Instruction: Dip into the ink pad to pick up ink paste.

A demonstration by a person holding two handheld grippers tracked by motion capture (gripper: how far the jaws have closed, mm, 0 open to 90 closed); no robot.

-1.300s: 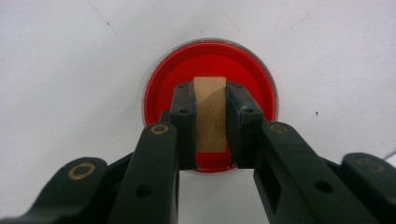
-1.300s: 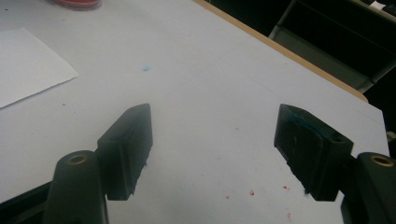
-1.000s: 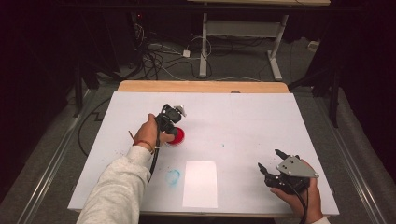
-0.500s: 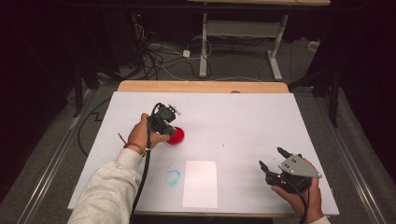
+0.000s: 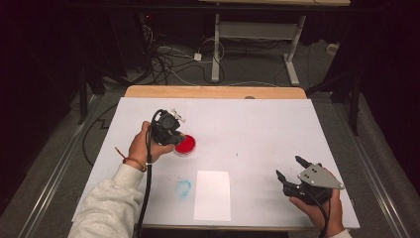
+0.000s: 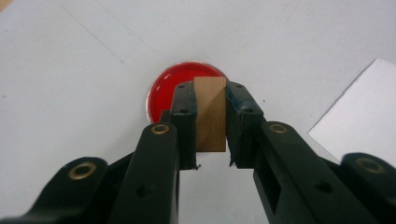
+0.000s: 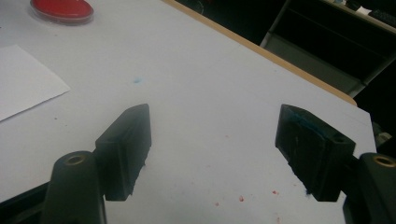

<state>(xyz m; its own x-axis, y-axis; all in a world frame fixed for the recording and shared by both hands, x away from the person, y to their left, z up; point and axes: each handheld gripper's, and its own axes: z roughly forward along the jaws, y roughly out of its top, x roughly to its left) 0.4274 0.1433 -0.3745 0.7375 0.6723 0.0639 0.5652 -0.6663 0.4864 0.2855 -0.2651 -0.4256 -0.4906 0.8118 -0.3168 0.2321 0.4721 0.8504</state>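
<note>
Left gripper [image 6: 211, 123] clamping a wooden block [image 6: 210, 114] above a red dish [image 6: 184, 91]

The two black jaws rise from the bottom edge and press on either side of a small upright tan block, which fills the gap between them. Behind and below the block sits a round, clear-rimmed dish of red, partly hidden by the jaws. It rests on the white table [image 6: 70, 70]; a white sheet of paper [image 6: 362, 109] lies at the right edge.
</note>
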